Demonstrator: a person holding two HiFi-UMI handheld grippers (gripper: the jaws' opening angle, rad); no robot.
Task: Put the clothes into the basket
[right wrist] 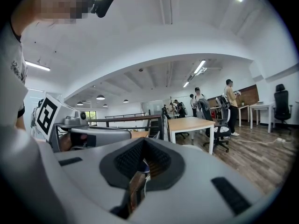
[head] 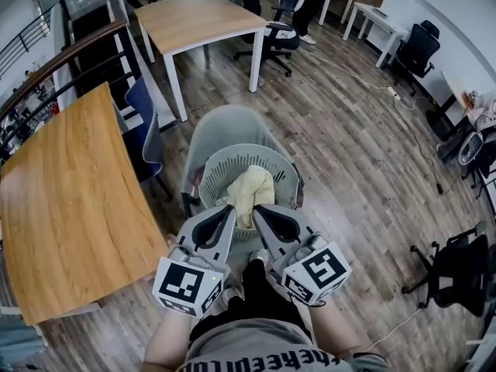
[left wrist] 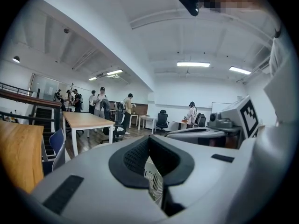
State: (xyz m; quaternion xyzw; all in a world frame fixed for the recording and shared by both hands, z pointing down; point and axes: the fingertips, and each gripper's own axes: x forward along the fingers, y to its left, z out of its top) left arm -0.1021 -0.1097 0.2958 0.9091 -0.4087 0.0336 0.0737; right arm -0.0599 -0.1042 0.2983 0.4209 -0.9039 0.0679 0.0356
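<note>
Wooden floor (head: 349,169) lies open right of the basket (head: 288,180) — table (head: 70,208) edge near its left; left gripper (head: 230,210) and right gripper (head: 258,210) at its near rim, jaws pressed together.

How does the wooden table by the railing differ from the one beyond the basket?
The railing-side table has a darker, orange-brown top; the far table a paler one. A blue chair stands beside the railing-side table; the far table shows white legs. Both tops are rectangular wood.

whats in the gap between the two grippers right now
In the head view, the cream cloth lying in the basket shows in the gap between the left gripper and the right gripper.
</note>
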